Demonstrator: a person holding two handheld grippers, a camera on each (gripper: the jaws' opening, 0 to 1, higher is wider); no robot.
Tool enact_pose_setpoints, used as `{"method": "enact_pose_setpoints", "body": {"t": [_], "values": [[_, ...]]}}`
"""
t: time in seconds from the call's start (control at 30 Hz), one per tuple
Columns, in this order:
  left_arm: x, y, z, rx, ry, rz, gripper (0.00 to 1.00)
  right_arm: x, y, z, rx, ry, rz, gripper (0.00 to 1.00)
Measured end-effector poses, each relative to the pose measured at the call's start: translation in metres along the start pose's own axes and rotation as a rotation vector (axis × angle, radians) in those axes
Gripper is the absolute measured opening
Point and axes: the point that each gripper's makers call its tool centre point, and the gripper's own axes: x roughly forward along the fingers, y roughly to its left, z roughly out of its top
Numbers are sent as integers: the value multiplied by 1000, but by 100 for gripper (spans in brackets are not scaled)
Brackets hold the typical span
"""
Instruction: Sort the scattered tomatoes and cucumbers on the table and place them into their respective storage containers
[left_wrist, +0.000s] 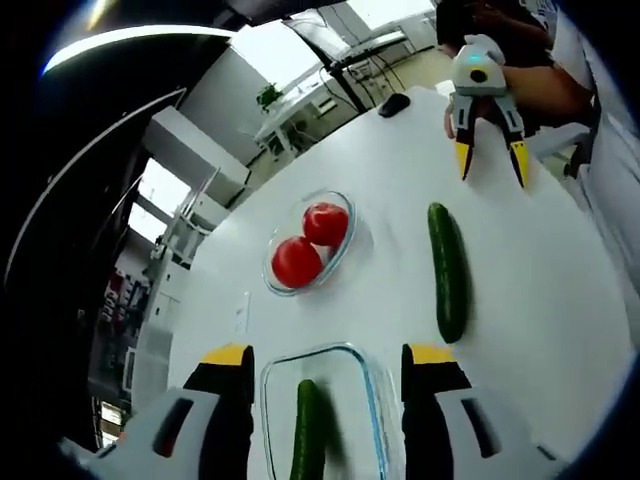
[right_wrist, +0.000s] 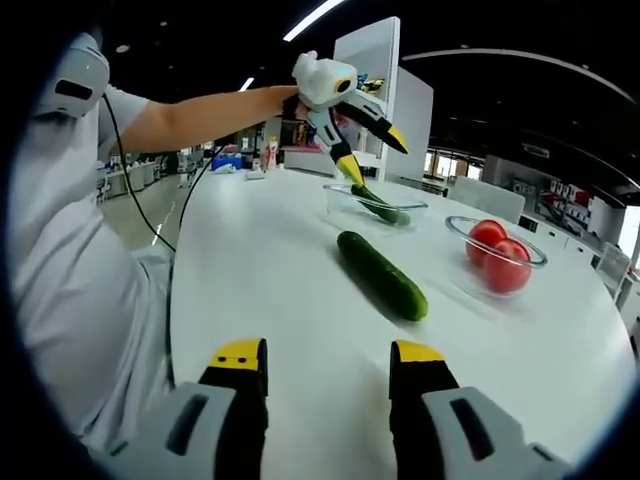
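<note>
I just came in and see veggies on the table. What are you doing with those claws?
A person is sorting vegetables with two claws. Two tomatoes sit in the round glass bowl; one cucumber lies in the rectangular glass container. Another cucumber still lies on the white table. The left claw hovers open over the container; the right claw is open too.

Cucumber (left_wrist: 308, 435) in rectangular container (left_wrist: 372, 375): near end cut off by edge.
</note>
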Motion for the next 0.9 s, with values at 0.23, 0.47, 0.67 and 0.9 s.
{"method": "enact_pose_setpoints", "body": {"t": [0.23, 0.47, 0.67, 0.9], "values": [[13, -20, 24, 65, -28, -32, 56, 1, 4, -1, -7, 1, 12, 47], [14, -41, 48, 102, -60, -72, 51, -4, 1, -1, -6, -4, 0, 47], [13, -59, 68, 78, -124, -134, 50, -4, 1, 0, -12, -1, 0, 47], [24, -64, 68, 73, -106, -162, 49, -3, 2, 3, -11, -8, -1, 47]]}}
